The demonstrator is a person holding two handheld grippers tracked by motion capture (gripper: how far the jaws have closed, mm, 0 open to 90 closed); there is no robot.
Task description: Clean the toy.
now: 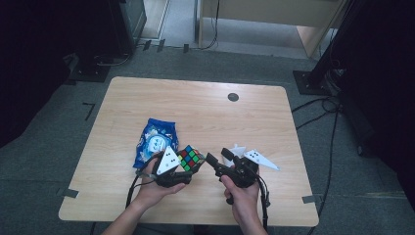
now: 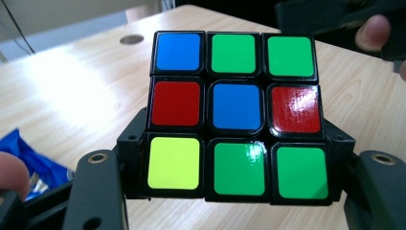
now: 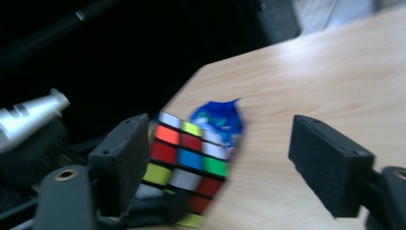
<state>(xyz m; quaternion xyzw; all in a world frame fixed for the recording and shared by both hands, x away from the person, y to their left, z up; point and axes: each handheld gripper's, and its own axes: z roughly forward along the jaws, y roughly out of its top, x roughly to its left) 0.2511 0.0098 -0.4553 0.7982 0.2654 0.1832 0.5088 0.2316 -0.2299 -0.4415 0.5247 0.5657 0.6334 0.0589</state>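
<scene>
Cube-turning in hand, lower centre of the high view: my left tool (image 1: 183,166) is clamped on the puzzle cube (image 1: 191,157), held just above the tabletop (image 1: 244,122). My right tool (image 1: 215,159) stands apart, jaws empty, beside the cube. Next, I judge: line up the right jaws squarely on one outer layer before closing.

A lab or recording room

Around the wooden table (image 1: 195,98): grey carpet (image 1: 49,156), black stands (image 1: 313,81) and trailing cables (image 1: 318,117) just beside it.
</scene>
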